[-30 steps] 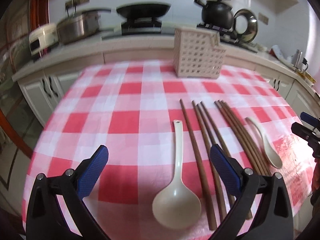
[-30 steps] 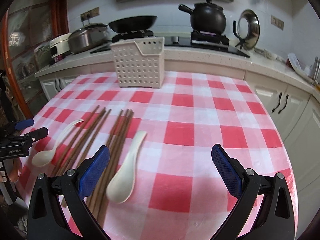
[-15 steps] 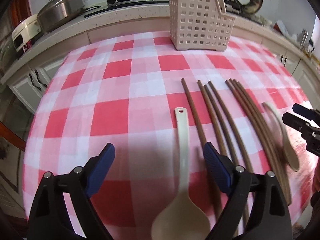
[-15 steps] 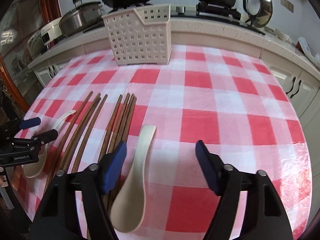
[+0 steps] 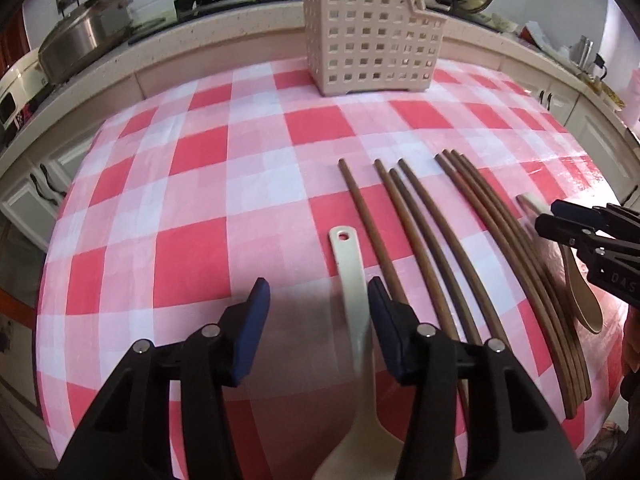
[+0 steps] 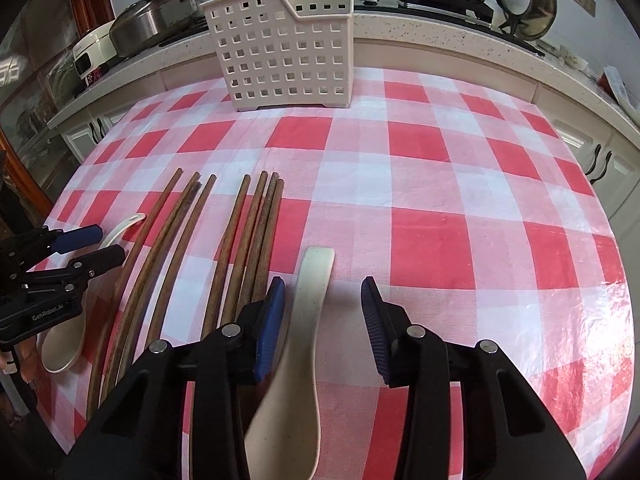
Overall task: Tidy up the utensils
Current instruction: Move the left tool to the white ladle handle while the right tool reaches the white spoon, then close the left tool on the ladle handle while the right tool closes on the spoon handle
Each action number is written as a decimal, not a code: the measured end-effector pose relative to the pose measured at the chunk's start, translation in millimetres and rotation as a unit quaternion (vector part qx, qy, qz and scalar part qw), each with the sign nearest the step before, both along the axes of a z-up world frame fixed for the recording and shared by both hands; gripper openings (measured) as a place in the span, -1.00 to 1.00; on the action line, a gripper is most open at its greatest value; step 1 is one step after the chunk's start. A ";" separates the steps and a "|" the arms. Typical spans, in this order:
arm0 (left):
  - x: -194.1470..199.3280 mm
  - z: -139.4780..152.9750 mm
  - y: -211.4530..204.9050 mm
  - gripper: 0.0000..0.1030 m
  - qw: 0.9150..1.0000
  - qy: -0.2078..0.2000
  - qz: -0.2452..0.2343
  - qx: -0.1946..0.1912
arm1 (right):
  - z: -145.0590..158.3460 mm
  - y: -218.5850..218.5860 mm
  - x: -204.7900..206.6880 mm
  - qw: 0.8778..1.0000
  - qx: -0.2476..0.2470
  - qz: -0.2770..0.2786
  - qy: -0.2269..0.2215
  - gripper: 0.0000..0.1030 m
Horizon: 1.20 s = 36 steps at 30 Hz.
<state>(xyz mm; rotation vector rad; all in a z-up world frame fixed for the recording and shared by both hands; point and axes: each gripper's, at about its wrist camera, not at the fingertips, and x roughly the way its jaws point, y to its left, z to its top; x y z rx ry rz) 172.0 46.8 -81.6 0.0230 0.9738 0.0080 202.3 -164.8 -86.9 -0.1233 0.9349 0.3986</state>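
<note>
Two cream spoons (image 6: 308, 320) flank eight brown chopsticks (image 6: 240, 248) lying flat before an upright perforated caddy (image 6: 284, 44)

The bowl of the long cream plastic ladle (image 5: 362, 438) runs off the bottom edge of the left wrist view, and its handle blurs where it passes between the closing left tongs (image 5: 318, 300). The black arms of those tongs cover the near ends of the inner brown wooden chopsticks (image 5: 416, 236). At the right edge the right tongs (image 5: 556, 220) hide the handle middle of the short cream ceramic spoon (image 5: 582, 300); whether they touch it cannot be told. In the right wrist view that spoon's bowl is blurred and partly under the tongs' arm. The holder's inside, behind the cream perforated plastic utensil basket (image 6: 288, 48) wall, stays unseen.
</note>
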 end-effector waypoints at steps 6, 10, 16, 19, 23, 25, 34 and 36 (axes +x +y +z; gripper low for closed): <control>-3.1 -2.7 1.1 -0.05 1.000 -0.018 0.006 0.001 | -4.2 1.1 -2.1 1.000 -0.002 -0.005 -0.003 -0.24; -5.1 -3.6 2.9 -0.06 1.000 -0.026 0.011 -0.003 | -4.8 -0.2 -1.9 1.000 0.002 -0.011 -0.009 -0.28; -3.5 -5.1 0.5 -0.10 0.999 -0.041 0.018 -0.004 | -6.4 -0.3 -4.2 1.000 -0.005 -0.012 -0.024 -0.38; -1.2 -5.1 -0.5 -0.11 0.999 -0.044 0.020 -0.006 | -6.9 -0.9 -4.0 0.999 -0.009 -0.012 -0.029 -0.47; 1.0 -4.5 1.4 -0.30 0.999 -0.046 0.025 -0.011 | -6.9 -3.2 -2.0 0.999 -0.008 -0.014 -0.030 -0.61; 1.3 -4.0 3.8 -0.56 0.998 -0.048 0.028 -0.013 | -6.8 -5.1 0.2 0.999 -0.006 -0.014 -0.029 -0.70; -0.9 -1.1 11.6 -0.70 0.997 -0.055 0.038 -0.026 | -3.1 -7.4 1.5 1.000 0.008 -0.007 -0.030 -0.79; -2.6 2.3 10.9 -0.74 0.997 -0.061 0.037 -0.024 | 0.0 -7.9 2.0 0.999 0.012 -0.006 -0.034 -0.79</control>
